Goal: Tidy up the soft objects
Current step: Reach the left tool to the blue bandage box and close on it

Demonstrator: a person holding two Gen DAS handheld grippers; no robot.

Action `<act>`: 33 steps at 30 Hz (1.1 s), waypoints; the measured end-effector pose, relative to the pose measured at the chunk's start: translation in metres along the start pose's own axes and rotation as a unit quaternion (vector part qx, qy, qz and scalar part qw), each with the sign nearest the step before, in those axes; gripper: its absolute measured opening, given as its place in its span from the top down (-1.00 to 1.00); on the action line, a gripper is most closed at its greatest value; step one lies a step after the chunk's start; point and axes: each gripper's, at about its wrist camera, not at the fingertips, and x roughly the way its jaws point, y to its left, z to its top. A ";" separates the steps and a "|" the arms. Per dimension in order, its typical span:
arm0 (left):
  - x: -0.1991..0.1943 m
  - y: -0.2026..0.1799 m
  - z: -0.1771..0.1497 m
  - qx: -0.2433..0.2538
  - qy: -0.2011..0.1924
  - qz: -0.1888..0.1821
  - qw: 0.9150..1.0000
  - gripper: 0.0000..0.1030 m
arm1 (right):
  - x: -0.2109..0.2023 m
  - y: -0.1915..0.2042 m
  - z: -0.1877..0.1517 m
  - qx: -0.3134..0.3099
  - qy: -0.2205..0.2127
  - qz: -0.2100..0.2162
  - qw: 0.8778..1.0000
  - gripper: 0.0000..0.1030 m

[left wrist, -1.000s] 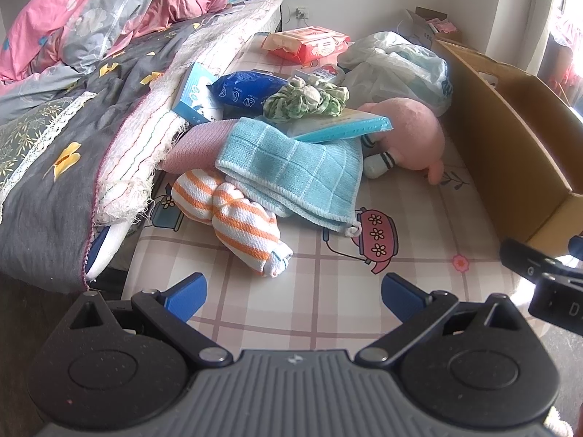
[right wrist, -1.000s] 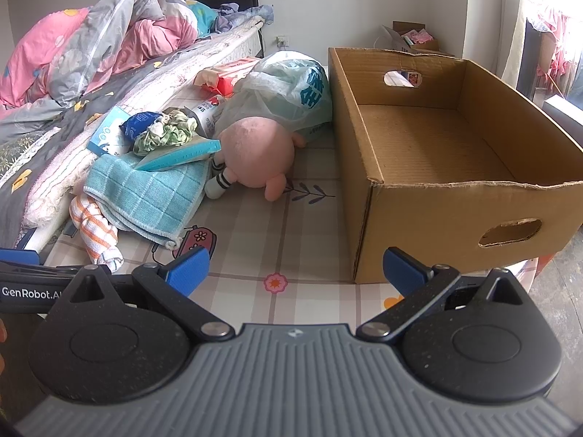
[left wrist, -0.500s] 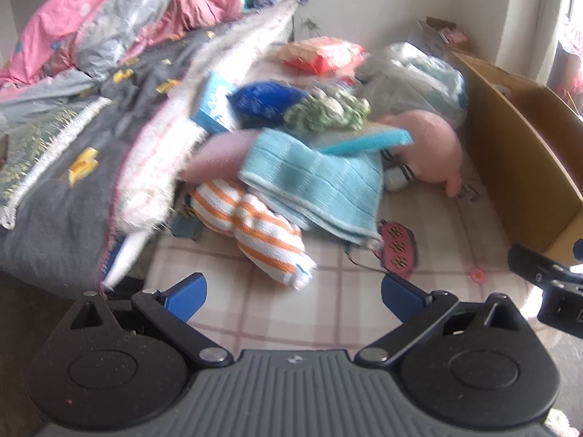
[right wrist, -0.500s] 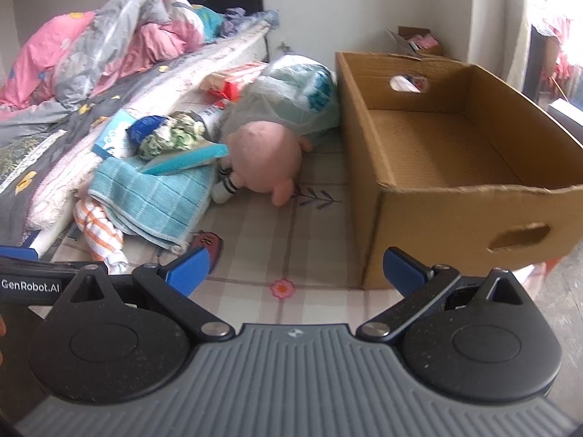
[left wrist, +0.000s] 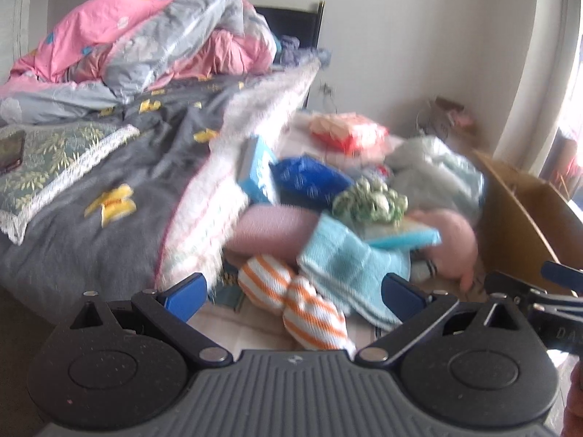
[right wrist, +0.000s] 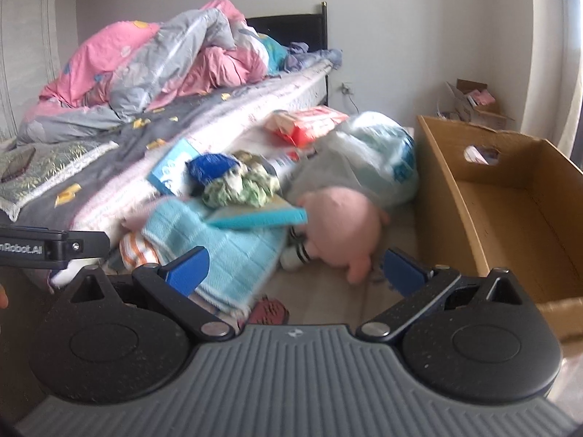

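Observation:
A heap of soft things lies on the mat beside the bed: an orange-striped cloth bundle [left wrist: 302, 302], a light blue towel [left wrist: 346, 266], a pink plush toy [right wrist: 342, 229], a green scrunchie [left wrist: 370, 200] and a pink rolled cloth [left wrist: 269, 229]. My left gripper [left wrist: 295, 295] is open, low and close in front of the striped bundle. In the right wrist view my right gripper [right wrist: 297, 273] is open before the towel [right wrist: 226, 255] and the plush toy. Nothing is held in either. An open cardboard box [right wrist: 510, 211] stands to the right.
A bed with grey cover [left wrist: 109, 189] and piled pink and grey quilts [right wrist: 156, 62] runs along the left. A white plastic bag [right wrist: 368, 160], a red tissue pack [left wrist: 346, 134], a blue packet [left wrist: 309, 178] and a blue box [right wrist: 171, 167] lie behind the heap.
Both grippers have dropped lower and moved in toward the heap, their views tilting up to show more bed and wall. Both stay open. The objects have not moved.

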 end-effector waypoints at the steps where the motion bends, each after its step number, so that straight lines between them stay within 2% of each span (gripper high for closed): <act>1: 0.001 0.001 0.003 0.002 -0.007 0.000 1.000 -0.98 | 0.002 0.000 0.004 0.001 -0.003 0.001 1.000 -0.98; 9: 0.020 0.012 0.031 0.006 -0.027 -0.020 0.999 -0.92 | 0.026 -0.002 0.037 0.022 -0.020 0.011 0.999 -0.98; 14: 0.035 0.019 0.055 0.031 -0.031 -0.001 0.999 -0.83 | 0.048 0.006 0.059 0.043 -0.031 0.038 0.998 -0.96; 18: 0.056 0.023 0.078 0.062 -0.028 0.027 0.997 -0.60 | 0.067 0.017 0.070 0.055 -0.036 0.057 0.996 -0.85; 22: 0.094 0.025 0.103 0.083 0.006 0.038 0.996 -0.33 | 0.085 0.026 0.075 0.059 -0.026 0.076 0.995 -0.76; 23: 0.105 0.026 0.109 0.084 0.021 0.036 0.996 -0.24 | 0.089 0.027 0.076 0.057 -0.022 0.078 0.995 -0.75; 25: 0.129 0.027 0.119 0.082 0.046 0.025 0.995 -0.18 | 0.097 0.028 0.077 0.056 -0.017 0.076 0.995 -0.74; 28: 0.165 0.028 0.128 0.083 0.083 0.022 0.993 0.05 | 0.107 0.025 0.077 0.057 -0.010 0.074 0.996 -0.74; 29: 0.176 0.027 0.129 0.085 0.092 0.025 0.992 0.18 | 0.110 0.023 0.076 0.058 -0.006 0.073 0.996 -0.74; 33: 0.209 0.026 0.135 0.086 0.128 0.035 0.987 0.29 | 0.120 0.017 0.074 0.063 0.005 0.072 0.995 -0.74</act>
